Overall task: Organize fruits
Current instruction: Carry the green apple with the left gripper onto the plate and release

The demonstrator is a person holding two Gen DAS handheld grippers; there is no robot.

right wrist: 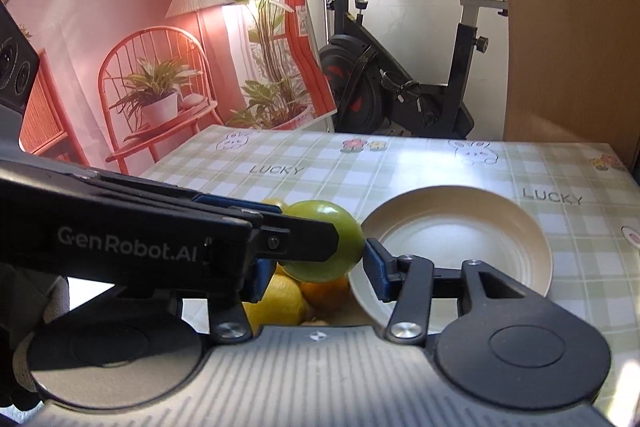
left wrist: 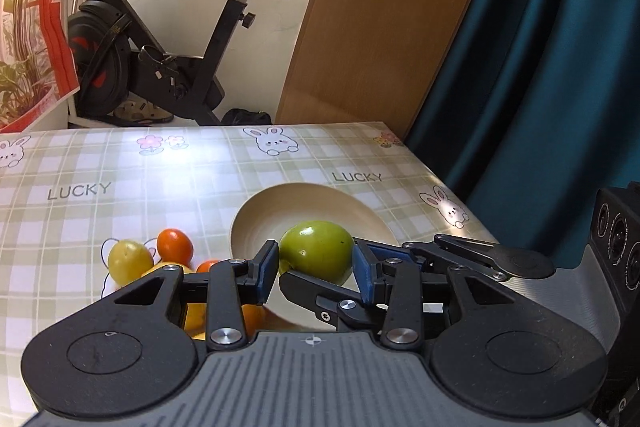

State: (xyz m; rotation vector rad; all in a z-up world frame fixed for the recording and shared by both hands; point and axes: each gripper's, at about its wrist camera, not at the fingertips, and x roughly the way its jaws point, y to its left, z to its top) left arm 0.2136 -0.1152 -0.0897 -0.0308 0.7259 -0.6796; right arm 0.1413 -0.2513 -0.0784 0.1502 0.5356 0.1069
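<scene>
A green round fruit (left wrist: 316, 251) (right wrist: 320, 227) hangs above the table at the near rim of an empty cream bowl (left wrist: 304, 203) (right wrist: 460, 227). My left gripper (left wrist: 316, 267) is shut on it, blue pads pressing its left and right sides. My right gripper (right wrist: 320, 271) is shut on the same fruit, and its fingers (left wrist: 316, 291) cross in under the fruit from the right. Below lies a pile of small fruits: a yellow-green one (left wrist: 128, 259), an orange one (left wrist: 174, 245), a yellow one (right wrist: 276, 299) and another orange one (right wrist: 324, 293).
The checked tablecloth (left wrist: 120, 167) ends at the far edge, with an exercise bike (left wrist: 168, 59) behind it. A wooden panel (left wrist: 380, 27) and a teal curtain (left wrist: 540, 67) stand at the right. A printed backdrop (right wrist: 140, 47) stands at the left.
</scene>
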